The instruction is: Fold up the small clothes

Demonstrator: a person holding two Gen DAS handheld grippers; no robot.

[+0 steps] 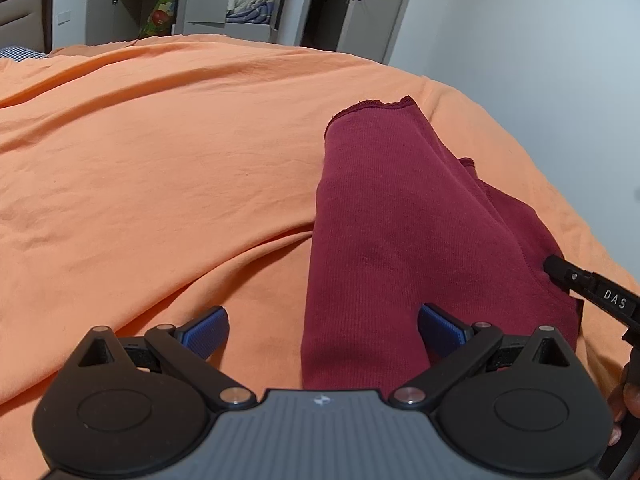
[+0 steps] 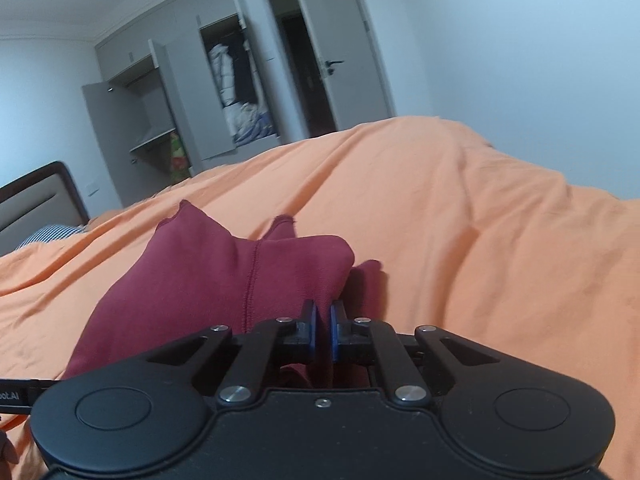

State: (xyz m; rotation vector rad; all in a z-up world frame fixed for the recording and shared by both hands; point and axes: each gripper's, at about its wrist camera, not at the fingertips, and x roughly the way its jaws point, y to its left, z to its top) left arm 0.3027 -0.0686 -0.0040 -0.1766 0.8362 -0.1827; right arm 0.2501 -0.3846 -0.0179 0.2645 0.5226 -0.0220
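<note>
A dark red ribbed garment [image 1: 400, 220] lies lengthwise on the orange bed cover [image 1: 160, 160], folded into a long strip with its raw hem at the far end. My left gripper [image 1: 322, 330] stands open just above the garment's near end, its right pad over the cloth and its left pad over the cover. In the right wrist view the same garment [image 2: 208, 272] bunches up ahead of my right gripper [image 2: 323, 326], which is shut on its near right edge. The right gripper's black finger [image 1: 588, 290] shows at the garment's right side.
The orange cover [image 2: 460, 220] spreads wide to the left and far side. A padded headboard [image 2: 36, 196] and a checked pillow [image 1: 20, 54] sit at the far left. Beyond the bed stand an open wardrobe [image 2: 236, 92] and an open door [image 2: 348, 52].
</note>
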